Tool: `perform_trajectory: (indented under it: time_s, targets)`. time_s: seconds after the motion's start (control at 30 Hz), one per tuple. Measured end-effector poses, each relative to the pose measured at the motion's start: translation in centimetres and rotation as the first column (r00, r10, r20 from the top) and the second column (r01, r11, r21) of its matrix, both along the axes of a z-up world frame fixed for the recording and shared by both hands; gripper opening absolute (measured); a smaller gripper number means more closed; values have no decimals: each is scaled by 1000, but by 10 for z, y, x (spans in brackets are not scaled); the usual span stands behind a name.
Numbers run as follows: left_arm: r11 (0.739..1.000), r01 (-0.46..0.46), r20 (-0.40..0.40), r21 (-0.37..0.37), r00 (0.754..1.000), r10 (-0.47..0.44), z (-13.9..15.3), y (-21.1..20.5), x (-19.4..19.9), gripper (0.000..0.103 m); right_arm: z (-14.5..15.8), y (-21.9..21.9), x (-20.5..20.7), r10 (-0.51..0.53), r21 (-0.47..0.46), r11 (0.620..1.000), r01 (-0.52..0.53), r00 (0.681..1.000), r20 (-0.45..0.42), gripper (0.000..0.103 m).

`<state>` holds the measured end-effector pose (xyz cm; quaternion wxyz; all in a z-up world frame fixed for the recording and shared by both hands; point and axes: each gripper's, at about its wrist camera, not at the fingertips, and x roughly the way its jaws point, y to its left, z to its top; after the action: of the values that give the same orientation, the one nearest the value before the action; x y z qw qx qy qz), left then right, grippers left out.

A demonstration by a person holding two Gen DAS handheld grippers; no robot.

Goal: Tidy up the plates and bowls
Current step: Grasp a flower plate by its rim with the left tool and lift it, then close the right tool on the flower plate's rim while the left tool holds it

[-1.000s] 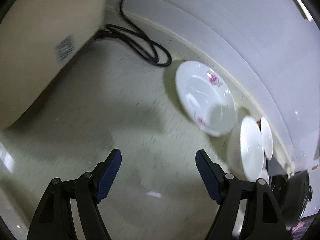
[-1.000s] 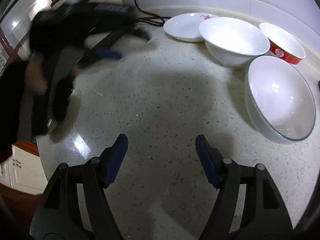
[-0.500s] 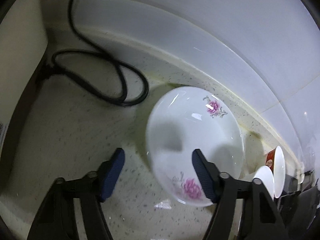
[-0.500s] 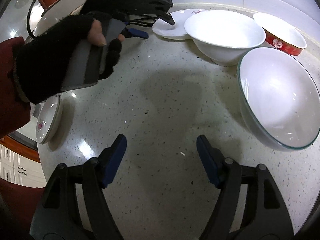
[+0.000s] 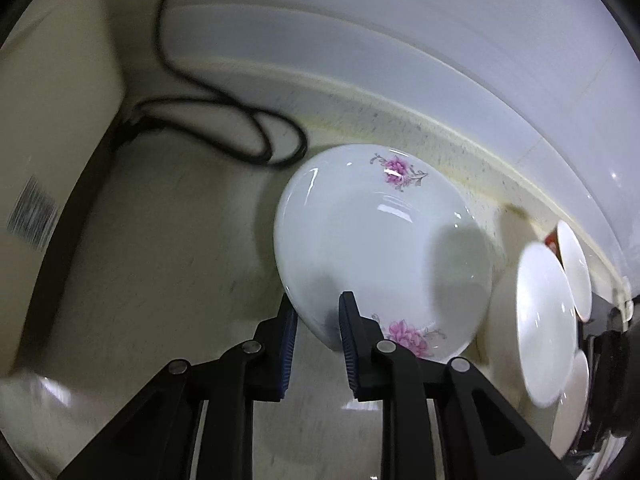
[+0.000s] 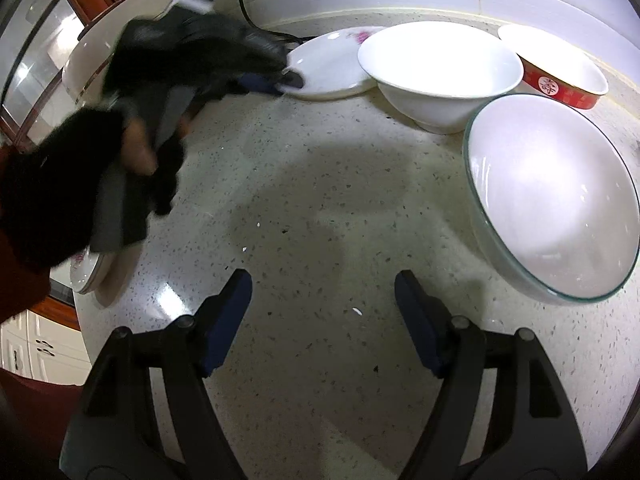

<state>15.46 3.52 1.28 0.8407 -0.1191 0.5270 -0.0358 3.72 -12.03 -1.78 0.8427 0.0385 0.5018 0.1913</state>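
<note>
A white plate with pink flowers [image 5: 380, 248] lies on the speckled counter by the back wall. My left gripper [image 5: 318, 330] is shut on the plate's near rim; the right wrist view shows it [image 6: 286, 80] at the plate [image 6: 332, 68]. Right of the plate stand a white bowl [image 6: 436, 68], a red bowl [image 6: 560, 80] and a large glass-rimmed bowl [image 6: 548, 196]. My right gripper [image 6: 324, 316] is open and empty above bare counter.
A black cable [image 5: 224, 120] loops at the back left beside a cream appliance [image 5: 48, 128]. A small stack of plates [image 6: 92, 272] sits at the counter's left edge. The person's gloved hand [image 6: 80, 184] holds the left gripper.
My left gripper moved in to the flowered plate and closed on its near rim. My right gripper stayed open and drifted slightly forward.
</note>
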Motion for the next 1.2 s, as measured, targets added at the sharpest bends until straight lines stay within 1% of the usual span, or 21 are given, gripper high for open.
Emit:
perform_trajectory:
  time_s: [0.1,0.27,0.4,0.53,0.63,0.77,0.87,0.93,1.0,1.03,1.1,1.2]
  targets:
    - [1000,-7,-16,-14,1000,6,-4,6,-23,24,2,-3,-1,-12,-5,1000,12,1000,-2,77]
    - [999,7,-26,-39,1000,-8,-8,8,-75,28,9,-5,-1,-38,9,999,38,999,7,77]
    - [999,42,-15,-27,999,-42,-8,1,-108,29,14,-7,-5,-41,9,999,40,999,18,77]
    - [997,80,-17,-23,997,-81,-8,-8,-124,30,16,-5,-7,-60,-5,998,61,998,24,77]
    - [992,125,-17,-9,992,-125,4,3,-138,32,17,-12,-6,-101,0,995,101,995,24,77]
    - [982,190,-11,3,982,-190,7,-11,-161,34,15,-24,-4,-153,21,988,153,988,-1,77]
    - [970,242,-12,-6,970,-242,5,-21,-169,35,11,-28,-3,-172,31,984,173,985,-18,77]
    - [964,266,-15,-27,964,-266,6,-23,-175,35,9,-30,-3,-177,35,983,178,984,-27,77]
    - [964,256,-19,-76,966,-258,6,-20,-175,36,9,-32,-5,-179,36,983,180,983,-31,77]
    - [967,242,-17,-85,970,-244,7,-18,-174,37,10,-32,-8,-178,34,983,179,984,-32,77]
    - [974,212,-7,-81,977,-213,14,-9,-184,37,8,-32,-8,-175,30,984,177,984,-36,77]
    - [982,169,-8,-82,985,-170,13,1,-168,37,4,-31,-5,-175,25,984,176,984,-46,77]
